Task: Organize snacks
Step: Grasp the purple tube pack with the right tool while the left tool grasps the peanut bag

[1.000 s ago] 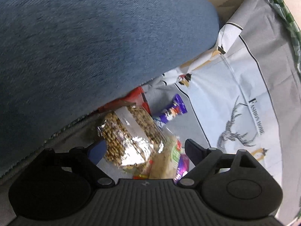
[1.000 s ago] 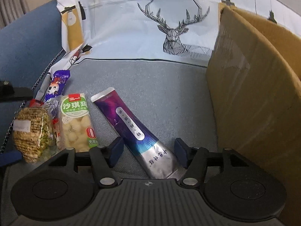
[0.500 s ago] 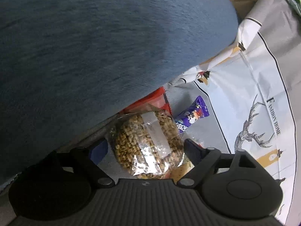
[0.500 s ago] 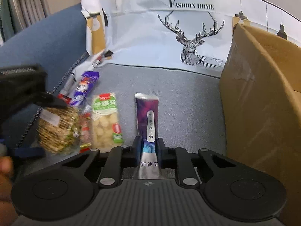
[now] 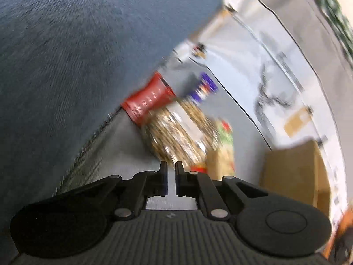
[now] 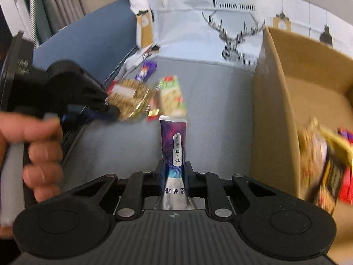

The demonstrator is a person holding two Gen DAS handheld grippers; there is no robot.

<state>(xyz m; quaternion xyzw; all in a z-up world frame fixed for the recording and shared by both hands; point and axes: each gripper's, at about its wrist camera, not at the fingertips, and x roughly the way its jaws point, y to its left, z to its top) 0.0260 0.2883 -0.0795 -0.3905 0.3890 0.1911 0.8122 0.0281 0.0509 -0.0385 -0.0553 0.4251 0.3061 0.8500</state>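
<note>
- Snacks lie on a grey seat cushion (image 6: 220, 101); a cardboard box (image 6: 275, 114) stands at 3 o'clock of the right gripper (image 6: 174, 172), open top, a few packets already inside.
- Right gripper is clamped on the purple stick pack (image 6: 173, 141); the pack's long axis runs straight ahead toward 12 o'clock, foil tail trapped between the pads, free end clear of the cushion.
- Key relation, as I judge it: the box mouth sits just beside the held stick at 3 o'clock, so the right hand is nearer and the stick needs to swing right, over the box wall.
- Left gripper (image 5: 171, 176) has its jaws closing, a thin gap showing; the cereal bag (image 5: 181, 132) lies at 12 o'clock of its tips. The view is smeared; from the right wrist camera the tips seem to pinch the bag's edge.
- Cereal bag: clear crinkly film, lumpy, round. Red packet (image 5: 150, 99) at 11 o'clock, under it.
- Green-white packet (image 6: 171, 97) is flat, soft. Blue armrest (image 5: 77, 55) is coarse fabric.
</note>
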